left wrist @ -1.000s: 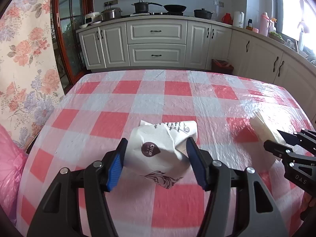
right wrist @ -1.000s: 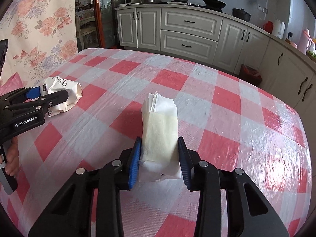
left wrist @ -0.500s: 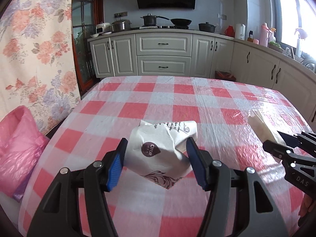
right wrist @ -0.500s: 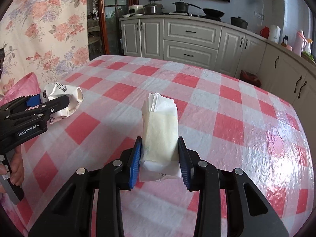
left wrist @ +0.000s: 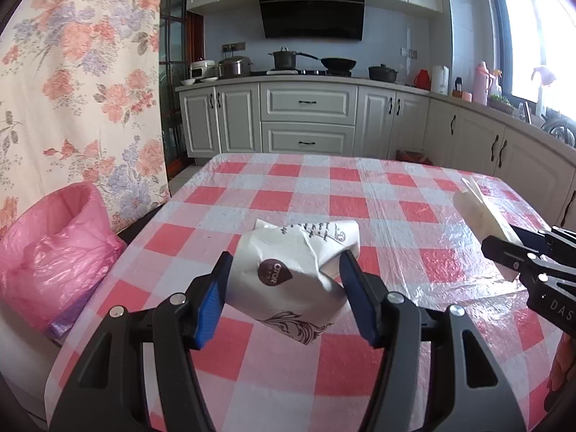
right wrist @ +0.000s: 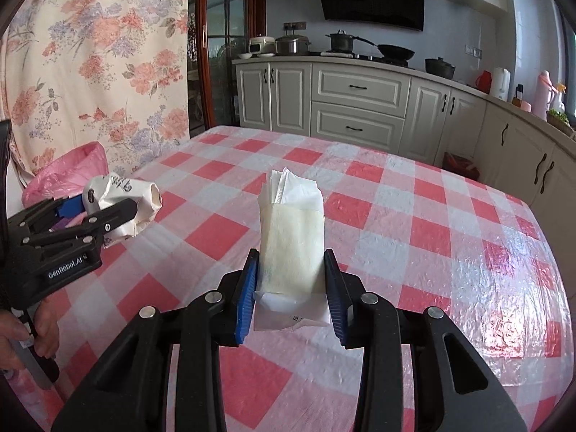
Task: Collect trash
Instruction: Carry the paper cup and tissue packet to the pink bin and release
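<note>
My left gripper (left wrist: 284,270) is shut on a crumpled white paper bag (left wrist: 288,266) with a brown logo, held above the checked table. The bag also shows in the right wrist view (right wrist: 118,201), in the left gripper (right wrist: 124,212). My right gripper (right wrist: 291,273) is shut on a white tissue pack (right wrist: 291,237), held upright above the table. The pack shows at the right of the left wrist view (left wrist: 482,216), in the right gripper (left wrist: 504,244). A pink trash bag (left wrist: 54,252) sits open off the table's left edge; it also shows in the right wrist view (right wrist: 68,169).
The table has a red and white checked cloth (left wrist: 324,194) under clear plastic. A floral curtain (left wrist: 72,72) hangs at the left behind the pink bag. Kitchen cabinets (left wrist: 306,118) and a stove with pots stand beyond the table's far edge.
Both grippers have risen from the table with their loads still gripped. The view has lifted, and the pink bag has come into sight at the left.
</note>
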`<state>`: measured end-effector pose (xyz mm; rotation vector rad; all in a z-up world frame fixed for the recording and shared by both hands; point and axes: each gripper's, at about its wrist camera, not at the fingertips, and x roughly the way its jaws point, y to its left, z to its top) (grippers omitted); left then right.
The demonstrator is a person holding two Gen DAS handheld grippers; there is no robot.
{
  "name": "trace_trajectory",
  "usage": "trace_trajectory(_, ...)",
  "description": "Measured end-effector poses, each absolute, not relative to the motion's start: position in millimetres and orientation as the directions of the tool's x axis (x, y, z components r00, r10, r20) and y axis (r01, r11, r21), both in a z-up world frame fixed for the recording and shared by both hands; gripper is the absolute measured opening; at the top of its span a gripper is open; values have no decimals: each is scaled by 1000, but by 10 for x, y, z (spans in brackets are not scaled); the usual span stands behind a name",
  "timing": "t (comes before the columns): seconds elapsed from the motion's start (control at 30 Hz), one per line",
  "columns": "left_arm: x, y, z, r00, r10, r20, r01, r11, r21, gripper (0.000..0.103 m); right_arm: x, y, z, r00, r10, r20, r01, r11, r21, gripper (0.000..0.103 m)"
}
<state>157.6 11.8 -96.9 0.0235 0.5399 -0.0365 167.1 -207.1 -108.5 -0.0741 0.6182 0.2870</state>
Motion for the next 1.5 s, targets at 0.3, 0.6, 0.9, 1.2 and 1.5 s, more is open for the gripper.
trace_trajectory(0.3, 1184, 267, -766, 899, -25, -438, 35, 999, 16, 59, 1340, -1921, -860, 822, 252, -511, -296, 955, -6, 36)
trace_trajectory(0.6, 922, 486, -620, 925, -8, -381, 14, 1000, 12, 59, 1139, -1685, -680, 845, 271, -461, -320, 947, -30, 36)
trace_trajectory(0.9, 830, 773, -511, 932, 32, -361, -39, 999, -11, 59, 1043, -1443, -496, 855, 296, -426, -352, 934, -57, 36)
trace_trajectory(1.2, 709, 1098, -371, 937, 93, -336, -102, 995, -10, 59, 1024, -1112, -406, 837, 361, -412, -417, 907, -54, 36)
trace_trajectory(1.5, 651, 1677, -271, 928, 191, -320, -200, 980, 5, 59, 1164, -585, -402, 786, 450, -425, -511, 859, -35, 36)
